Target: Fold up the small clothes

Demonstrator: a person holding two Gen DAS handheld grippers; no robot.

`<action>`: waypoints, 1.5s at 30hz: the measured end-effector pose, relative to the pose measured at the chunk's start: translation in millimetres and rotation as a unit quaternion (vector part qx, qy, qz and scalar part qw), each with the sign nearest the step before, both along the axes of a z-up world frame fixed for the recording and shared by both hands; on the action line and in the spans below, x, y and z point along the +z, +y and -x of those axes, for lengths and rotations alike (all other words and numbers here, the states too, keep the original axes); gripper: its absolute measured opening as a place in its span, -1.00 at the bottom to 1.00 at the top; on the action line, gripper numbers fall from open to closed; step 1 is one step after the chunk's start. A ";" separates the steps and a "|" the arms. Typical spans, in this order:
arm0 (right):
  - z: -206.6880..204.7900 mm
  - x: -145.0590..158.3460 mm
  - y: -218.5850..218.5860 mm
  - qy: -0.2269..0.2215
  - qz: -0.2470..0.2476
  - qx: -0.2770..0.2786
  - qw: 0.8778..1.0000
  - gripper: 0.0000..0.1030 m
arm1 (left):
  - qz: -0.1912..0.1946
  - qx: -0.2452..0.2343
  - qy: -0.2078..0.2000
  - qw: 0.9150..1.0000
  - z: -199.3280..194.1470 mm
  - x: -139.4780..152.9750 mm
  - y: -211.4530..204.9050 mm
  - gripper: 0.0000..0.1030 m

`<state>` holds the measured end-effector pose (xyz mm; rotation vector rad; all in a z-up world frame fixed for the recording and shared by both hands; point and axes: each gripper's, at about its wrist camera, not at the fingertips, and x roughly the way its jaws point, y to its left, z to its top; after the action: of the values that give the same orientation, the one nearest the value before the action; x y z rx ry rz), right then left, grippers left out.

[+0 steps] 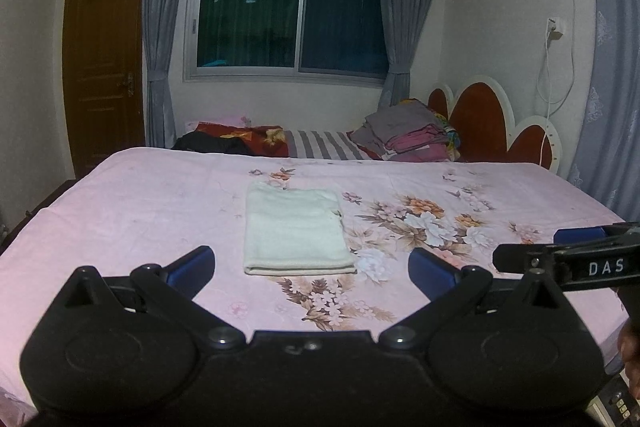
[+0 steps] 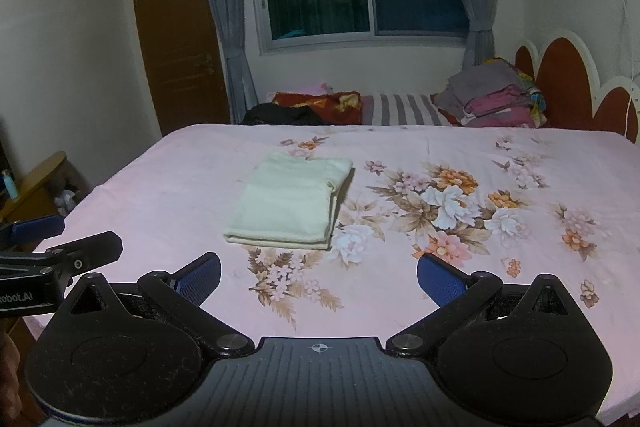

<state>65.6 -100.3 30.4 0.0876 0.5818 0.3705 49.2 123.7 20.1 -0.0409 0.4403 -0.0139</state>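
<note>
A cream-white garment [image 1: 296,229] lies folded into a neat rectangle on the pink flowered bed sheet [image 1: 140,211]; it also shows in the right wrist view as the same folded garment [image 2: 290,203]. My left gripper [image 1: 312,267] hovers just short of its near edge, open and empty. My right gripper [image 2: 319,279] is open too, nothing between its blue pads, and sits to the right of the garment's near edge. Each gripper appears at the edge of the other's view: the right one [image 1: 568,251] and the left one [image 2: 52,239].
A pile of folded clothes [image 1: 408,137] rests at the far right by the red headboard [image 1: 480,119]. Dark and red fabrics [image 1: 232,141] lie along the bed's far side. A wooden nightstand [image 2: 36,183] stands left of the bed.
</note>
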 end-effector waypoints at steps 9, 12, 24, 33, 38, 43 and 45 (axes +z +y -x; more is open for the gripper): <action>-1.9 0.9 2.9 0.000 0.002 0.003 1.000 1.00 | 0.000 0.000 -0.001 1.000 -0.4 0.6 0.9 0.99; -2.7 0.8 3.9 0.000 0.004 0.004 1.000 1.00 | 0.000 -0.001 -0.001 1.000 -1.7 1.1 2.5 0.99; -2.7 0.3 4.2 0.000 0.003 0.004 1.000 1.00 | -0.002 -0.001 -0.001 1.000 -1.6 1.1 1.7 0.99; -2.5 0.1 4.7 0.001 0.004 0.004 1.000 1.00 | -0.002 -0.003 -0.002 1.000 -0.7 0.5 0.6 0.99; -2.4 -0.9 1.6 0.002 0.004 0.005 1.000 1.00 | -0.003 -0.004 -0.001 1.000 -0.6 0.2 0.5 0.99; -1.4 -2.1 -5.8 0.003 0.003 0.006 1.000 1.00 | -0.003 -0.004 -0.002 1.000 -0.5 -0.1 0.5 0.99; -1.4 -2.0 -5.5 0.003 0.003 0.006 1.000 1.00 | -0.003 -0.005 -0.002 1.000 -0.8 -0.1 0.9 0.99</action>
<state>67.0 -105.8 28.4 0.0799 0.5885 0.3804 50.0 124.6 20.0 -0.0335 0.4372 -0.0233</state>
